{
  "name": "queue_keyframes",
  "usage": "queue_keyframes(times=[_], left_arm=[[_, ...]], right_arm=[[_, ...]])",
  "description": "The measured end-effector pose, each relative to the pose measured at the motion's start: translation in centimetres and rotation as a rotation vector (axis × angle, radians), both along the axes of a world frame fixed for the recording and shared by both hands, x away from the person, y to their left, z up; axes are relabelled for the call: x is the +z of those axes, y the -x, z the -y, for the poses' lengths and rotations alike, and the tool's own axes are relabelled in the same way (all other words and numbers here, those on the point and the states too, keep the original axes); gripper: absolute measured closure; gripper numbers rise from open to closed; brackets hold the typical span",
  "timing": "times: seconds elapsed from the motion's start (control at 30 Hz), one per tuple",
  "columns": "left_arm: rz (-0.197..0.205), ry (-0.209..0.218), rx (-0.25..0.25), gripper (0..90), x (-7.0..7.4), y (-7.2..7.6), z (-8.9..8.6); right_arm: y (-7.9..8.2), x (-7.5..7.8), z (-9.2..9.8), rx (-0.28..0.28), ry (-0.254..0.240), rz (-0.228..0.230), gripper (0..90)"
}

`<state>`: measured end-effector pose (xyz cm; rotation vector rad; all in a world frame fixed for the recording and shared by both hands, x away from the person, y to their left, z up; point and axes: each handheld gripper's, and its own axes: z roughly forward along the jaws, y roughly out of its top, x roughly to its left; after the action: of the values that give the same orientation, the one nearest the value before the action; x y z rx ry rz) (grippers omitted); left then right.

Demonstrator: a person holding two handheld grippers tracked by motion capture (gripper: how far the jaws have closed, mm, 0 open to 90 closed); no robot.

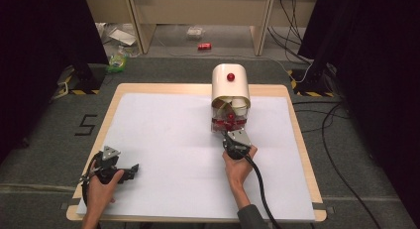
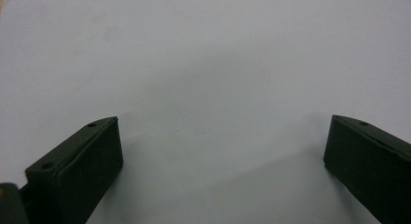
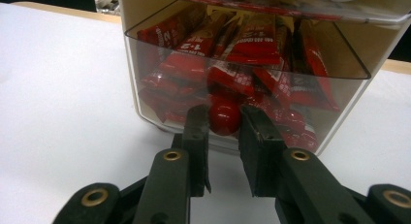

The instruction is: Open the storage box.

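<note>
The red snack packets (image 3: 252,49) inside the clear-fronted cream dispenser box (image 1: 230,90) carry white lettering, possibly "1+2", too blurred to confirm. The right gripper (image 3: 224,122), held level at the box's lower drawer near the table's (image 1: 163,140) far middle, clamps the drawer's red knob (image 3: 224,118). The left gripper (image 1: 130,170) rests near the front-left corner, jaws wide apart.

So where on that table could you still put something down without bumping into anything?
The white sheet is bare between the left gripper and the cream container, and along its whole left half. It is crowded where the right gripper closes on the red knob at the container's front.
</note>
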<state>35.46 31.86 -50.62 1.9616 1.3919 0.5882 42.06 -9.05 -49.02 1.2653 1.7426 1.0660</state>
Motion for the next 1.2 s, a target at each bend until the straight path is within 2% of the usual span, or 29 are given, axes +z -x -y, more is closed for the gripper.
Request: queue_keyframes(times=[0.3, 0.33, 0.37, 0.4, 0.47, 0.5, 0.57, 0.7, 0.77, 0.83, 1.0, 1.2], left_arm=[[0.001, -0.001, 0.0, 0.0, 0.0, 0.0, 0.0], [0.001, -0.001, 0.0, 0.0, 0.0, 0.0, 0.0], [0.001, -0.001, 0.0, 0.0, 0.0, 0.0, 0.0], [0.001, -0.001, 0.0, 0.0, 0.0, 0.0, 0.0], [0.001, -0.002, -0.001, 0.0, 0.0, 0.0, 0.0], [0.001, -0.003, -0.001, 0.0, 0.0, 0.0, 0.0], [0.004, -0.006, -0.001, 0.0, 0.0, 0.1, 0.1], [0.001, -0.001, 0.0, 0.0, 0.0, 0.0, 0.0], [0.002, -0.004, -0.001, 0.0, 0.0, 0.0, 0.0], [0.001, -0.002, -0.001, 0.0, 0.0, 0.0, 0.0], [0.002, -0.004, -0.001, 0.0, 0.0, 0.0, 0.0], [0.001, -0.003, -0.001, 0.0, 0.0, 0.0, 0.0]], right_arm=[[1.1, -0.1, 0.1, 0.003, -0.014, 0.005, 74.1], [1.3, -0.1, 0.2, 0.005, -0.012, 0.009, 75.3], [1.6, 0.0, 0.3, 0.005, -0.019, 0.014, 90.0], [2.0, 0.0, 0.5, 0.034, -0.021, 0.043, 90.0], [2.3, 0.1, 0.4, 0.045, -0.015, 0.032, 90.0], [2.4, -0.2, 0.3, 0.06, 0.009, 0.019, 89.1], [2.6, -0.1, 0.4, 0.044, -0.025, 0.025, 86.0], [2.5, -0.1, 0.6, 0.011, -0.05, 0.015, 74.1], [2.3, -0.1, 0.5, -0.019, -0.07, 0.035, 70.8], [2.2, -0.2, 0.3, -0.051, -0.087, 0.04, 69.9], [1.8, -0.2, -0.3, -0.077, -0.1, 0.06, 70.7], [1.3, -0.2, -0.7, -0.084, -0.093, 0.038, 70.5]])
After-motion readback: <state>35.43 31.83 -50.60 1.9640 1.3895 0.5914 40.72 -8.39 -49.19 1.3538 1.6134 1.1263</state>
